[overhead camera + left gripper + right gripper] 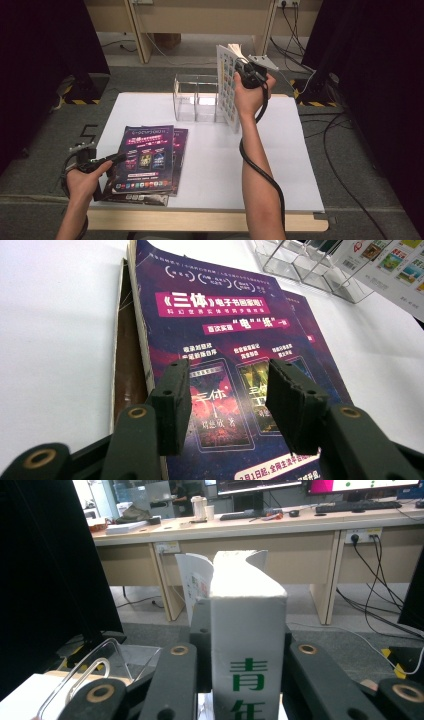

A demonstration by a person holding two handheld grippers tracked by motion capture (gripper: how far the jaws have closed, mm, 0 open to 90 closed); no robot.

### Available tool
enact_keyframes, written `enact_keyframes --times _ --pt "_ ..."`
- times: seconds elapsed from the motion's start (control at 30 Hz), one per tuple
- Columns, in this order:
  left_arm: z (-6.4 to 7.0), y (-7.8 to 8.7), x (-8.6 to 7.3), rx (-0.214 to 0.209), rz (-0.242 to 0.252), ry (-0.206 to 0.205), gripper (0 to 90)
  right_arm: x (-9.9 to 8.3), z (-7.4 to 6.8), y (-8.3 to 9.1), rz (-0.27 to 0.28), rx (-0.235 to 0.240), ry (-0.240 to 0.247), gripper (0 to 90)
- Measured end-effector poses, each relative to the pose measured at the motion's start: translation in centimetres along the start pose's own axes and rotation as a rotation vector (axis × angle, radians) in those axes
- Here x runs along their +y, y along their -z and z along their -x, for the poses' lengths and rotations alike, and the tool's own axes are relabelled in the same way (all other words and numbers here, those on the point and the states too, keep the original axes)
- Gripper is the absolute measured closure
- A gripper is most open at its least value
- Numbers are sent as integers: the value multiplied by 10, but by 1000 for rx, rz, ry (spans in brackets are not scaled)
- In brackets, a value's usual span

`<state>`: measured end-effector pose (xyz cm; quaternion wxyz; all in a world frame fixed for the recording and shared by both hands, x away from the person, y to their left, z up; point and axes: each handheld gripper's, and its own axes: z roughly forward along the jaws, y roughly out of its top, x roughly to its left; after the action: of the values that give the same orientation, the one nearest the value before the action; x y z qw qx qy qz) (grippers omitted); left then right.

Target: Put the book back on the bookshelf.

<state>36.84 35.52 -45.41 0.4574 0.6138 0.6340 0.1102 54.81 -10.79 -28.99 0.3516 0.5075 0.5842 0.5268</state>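
Observation:
A purple magazine (147, 157) (225, 315) tops a small stack at the table's front left, with another like it (181, 145) underneath. My left gripper (116, 158) (232, 400) hovers open just over the top cover near its left edge, its jaws apart and holding nothing. My right gripper (245, 70) (247, 630) is raised at the back and shut on a white book (227, 92) (247, 645) with green characters on its spine. The book hangs upright, its lower edge by the right end of a clear acrylic organizer (195, 97) (310, 270) (100, 665).
The white tabletop (280, 150) is bare at its middle and right. A brown cover (125, 365) lies lowest in the stack. Wooden desks (200, 20) stand behind the table, cables (345, 165) trail on the floor at right, and black curtains (40, 50) flank both sides.

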Motion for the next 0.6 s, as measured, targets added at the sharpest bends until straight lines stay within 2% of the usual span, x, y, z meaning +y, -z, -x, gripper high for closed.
enact_keyframes --times 0.37,0.6 --pt "-1 0 0 -1 0 3 519 -4 -1 -10 -4 -9 4 742" --pt "-1 0 0 -1 1 3 519 -1 -2 -17 0 -9 7 741"
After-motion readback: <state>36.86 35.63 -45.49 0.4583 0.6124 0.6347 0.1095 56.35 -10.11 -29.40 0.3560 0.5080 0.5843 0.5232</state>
